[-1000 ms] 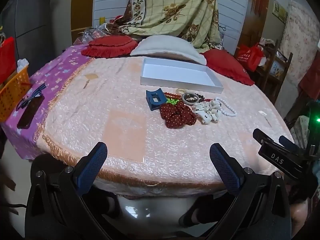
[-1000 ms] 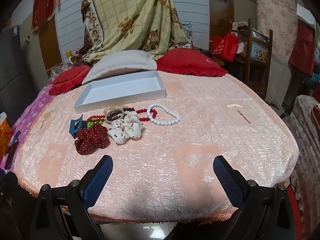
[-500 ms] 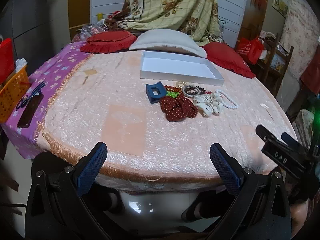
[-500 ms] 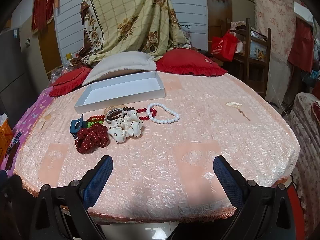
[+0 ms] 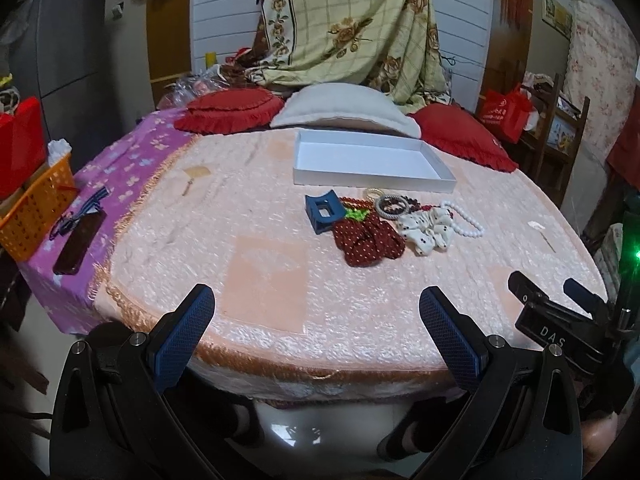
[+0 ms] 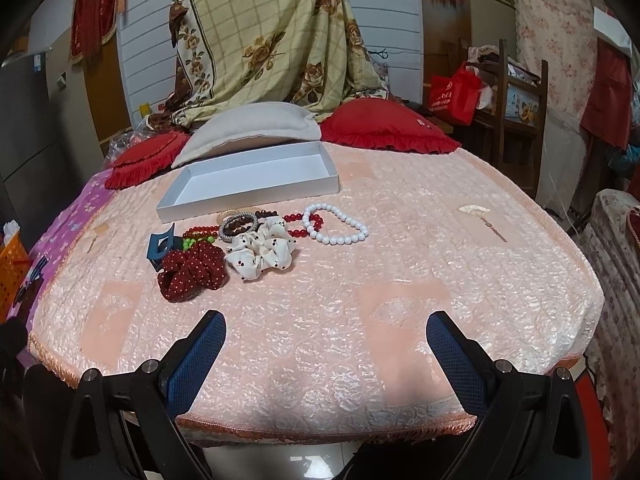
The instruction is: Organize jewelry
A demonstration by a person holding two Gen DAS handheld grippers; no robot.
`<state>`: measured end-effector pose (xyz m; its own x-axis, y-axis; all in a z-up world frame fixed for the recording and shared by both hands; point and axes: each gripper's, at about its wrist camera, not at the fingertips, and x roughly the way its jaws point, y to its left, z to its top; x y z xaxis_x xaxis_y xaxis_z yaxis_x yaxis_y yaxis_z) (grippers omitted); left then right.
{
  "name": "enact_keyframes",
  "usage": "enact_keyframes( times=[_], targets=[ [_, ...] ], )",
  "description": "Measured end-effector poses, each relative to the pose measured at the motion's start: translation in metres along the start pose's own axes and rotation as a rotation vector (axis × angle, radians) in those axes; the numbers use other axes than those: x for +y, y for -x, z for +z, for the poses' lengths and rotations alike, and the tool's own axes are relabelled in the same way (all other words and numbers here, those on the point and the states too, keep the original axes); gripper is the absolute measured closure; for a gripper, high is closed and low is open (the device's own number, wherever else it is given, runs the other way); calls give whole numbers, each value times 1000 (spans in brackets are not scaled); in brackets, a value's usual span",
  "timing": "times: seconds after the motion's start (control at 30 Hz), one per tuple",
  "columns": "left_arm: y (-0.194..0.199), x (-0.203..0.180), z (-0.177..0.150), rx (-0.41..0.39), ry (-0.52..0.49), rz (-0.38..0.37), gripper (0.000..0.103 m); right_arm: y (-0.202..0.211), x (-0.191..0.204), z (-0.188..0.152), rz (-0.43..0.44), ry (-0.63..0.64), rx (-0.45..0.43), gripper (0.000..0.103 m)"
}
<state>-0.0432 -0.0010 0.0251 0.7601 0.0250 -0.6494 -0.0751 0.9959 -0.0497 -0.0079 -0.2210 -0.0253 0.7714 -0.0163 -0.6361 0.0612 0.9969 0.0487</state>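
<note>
A white tray (image 5: 436, 184) (image 6: 256, 198) lies empty at the far middle of the round pink table. In front of it lie a blue hair claw (image 5: 322, 212) (image 6: 160, 246), a dark red dotted scrunchie (image 5: 368, 240) (image 6: 192, 270), a white dotted scrunchie (image 5: 426, 230) (image 6: 262, 254), a white bead bracelet (image 5: 466, 222) (image 6: 336, 224), a red bead string (image 6: 296, 220) and a grey bangle (image 5: 394, 205) (image 6: 239, 226). My left gripper (image 5: 316, 328) and my right gripper (image 6: 326, 350) are both open and empty, at the table's near edge, well short of the pile.
Red cushions (image 5: 230, 110) (image 6: 388, 130) and a grey pillow (image 5: 344, 110) line the far edge. A purple cloth with a dark phone (image 5: 80, 242) and an orange basket (image 5: 34, 208) are at the left. A hairpin (image 6: 486, 220) lies at the right.
Both grippers have risen and tilted a little, so the table sits lower in view. The jewelry and tray have not moved. Both grippers stay open.
</note>
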Motion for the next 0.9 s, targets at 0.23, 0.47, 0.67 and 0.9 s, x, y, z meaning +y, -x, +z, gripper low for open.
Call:
enact_keyframes(
  times=[0.23, 0.47, 0.67, 0.9],
  targets=[
    [-8, 3, -2, 40, 8, 25, 1, -2, 6, -2, 4, 18, 5, 3],
    [-14, 1, -5, 65, -5, 40, 1, -5, 6, -4, 8, 20, 20, 3],
    [-19, 0, -7, 83, -6, 42, 1, -8, 7, -6, 10, 19, 29, 3],
    [-23, 0, -9, 104, -8, 37, 1, -12, 6, -8, 11, 20, 44, 3]
  ],
)
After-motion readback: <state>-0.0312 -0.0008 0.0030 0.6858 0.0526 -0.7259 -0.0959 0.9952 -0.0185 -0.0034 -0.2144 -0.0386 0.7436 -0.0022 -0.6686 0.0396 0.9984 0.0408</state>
